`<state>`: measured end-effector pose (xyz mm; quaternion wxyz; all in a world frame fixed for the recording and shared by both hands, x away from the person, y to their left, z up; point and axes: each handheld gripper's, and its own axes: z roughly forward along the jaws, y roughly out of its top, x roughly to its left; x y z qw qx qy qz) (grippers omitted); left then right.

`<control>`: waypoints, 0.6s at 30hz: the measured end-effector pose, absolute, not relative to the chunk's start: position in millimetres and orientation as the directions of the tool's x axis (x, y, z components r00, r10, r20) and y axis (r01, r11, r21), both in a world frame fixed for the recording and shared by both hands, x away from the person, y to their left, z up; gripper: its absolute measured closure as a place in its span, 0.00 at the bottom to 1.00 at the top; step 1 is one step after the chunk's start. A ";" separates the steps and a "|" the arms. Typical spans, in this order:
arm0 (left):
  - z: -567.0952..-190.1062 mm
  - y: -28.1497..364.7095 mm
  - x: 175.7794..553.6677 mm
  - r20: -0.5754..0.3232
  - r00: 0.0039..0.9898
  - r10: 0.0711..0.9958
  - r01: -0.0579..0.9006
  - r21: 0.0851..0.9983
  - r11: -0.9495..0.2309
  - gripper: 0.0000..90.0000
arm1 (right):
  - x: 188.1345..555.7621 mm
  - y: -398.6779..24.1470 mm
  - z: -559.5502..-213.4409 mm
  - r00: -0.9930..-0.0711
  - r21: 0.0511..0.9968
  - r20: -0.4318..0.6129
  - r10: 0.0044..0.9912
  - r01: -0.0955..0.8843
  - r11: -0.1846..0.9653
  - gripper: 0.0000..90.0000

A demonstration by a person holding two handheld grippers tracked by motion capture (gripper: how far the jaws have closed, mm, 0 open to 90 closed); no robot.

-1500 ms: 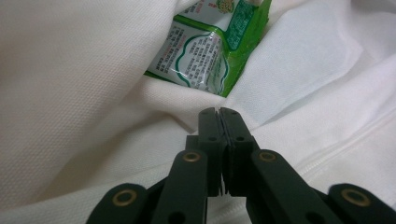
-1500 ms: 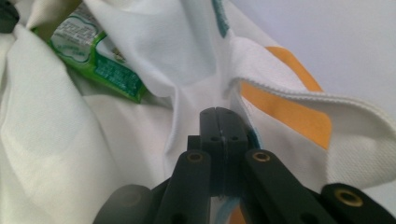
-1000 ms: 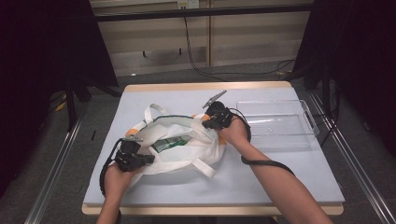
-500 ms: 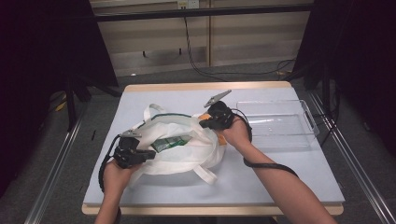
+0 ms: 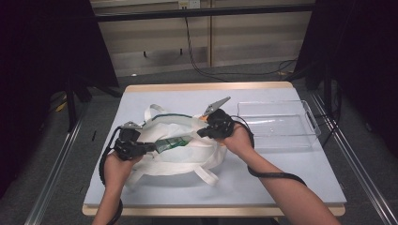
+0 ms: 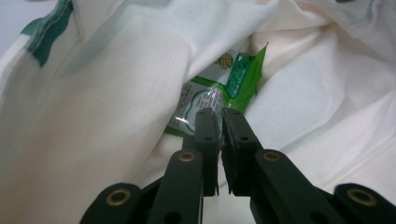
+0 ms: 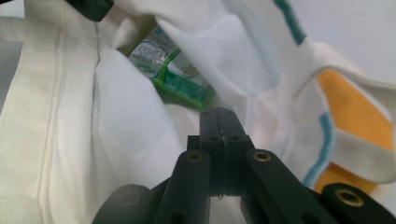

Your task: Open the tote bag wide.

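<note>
Compared with a second ago, I see both my hands a little higher over the counter [image 5: 291, 178], and the white cloth bag [image 5: 187, 154] bunched up taller between them, its mouth pulled wider. My left gripper [image 5: 149, 147] sits at the bag's left side; in the left gripper view its jaws are nearly together and pinch the clear sealed edge of the green snack packet [image 6: 219, 88], with a thin slit between the pads. My right gripper [image 5: 202, 133] is at the bag's right rim, its jaws pressed flat together; in the right gripper view they seem to clamp a fold of the bag's cloth, though I cannot tell for sure. The packet lies inside the bag, in the open mouth, green and white print showing between the folds. To the right of the bag, near the right hand, a clear plastic tray [image 5: 309, 123] stands on the counter; I make out nothing lying in it.
</note>
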<state>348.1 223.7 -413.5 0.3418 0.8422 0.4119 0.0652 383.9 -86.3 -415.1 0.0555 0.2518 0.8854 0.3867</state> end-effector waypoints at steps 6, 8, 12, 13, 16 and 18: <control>-425.2 220.2 362.4 -0.159 0.632 0.759 0.674 0.596 -0.437 0.94 | 376.5 -85.0 -427.4 -0.878 0.696 0.102 0.467 0.398 0.597 1.00; -426.2 219.6 364.8 -0.148 0.620 0.771 0.680 0.591 -0.434 0.95 | 375.4 -86.1 -430.7 -0.882 0.697 0.104 0.460 0.394 0.599 1.00; -424.9 220.4 369.6 -0.127 0.592 0.796 0.686 0.597 -0.415 0.97 | 373.1 -90.0 -436.4 -0.879 0.687 0.123 0.462 0.411 0.599 1.00; -425.0 219.8 370.8 -0.127 0.578 0.806 0.690 0.603 -0.399 0.97 | 373.0 -91.3 -438.1 -0.879 0.687 0.119 0.462 0.409 0.600 1.00; -424.9 218.9 373.2 -0.121 0.566 0.816 0.692 0.607 -0.390 0.98 | 371.8 -95.3 -443.7 -0.875 0.679 0.128 0.467 0.421 0.602 1.00; -424.8 214.9 372.5 -0.122 0.563 0.817 0.693 0.609 -0.386 0.97 | 370.3 -97.0 -447.1 -0.875 0.678 0.135 0.465 0.423 0.600 1.00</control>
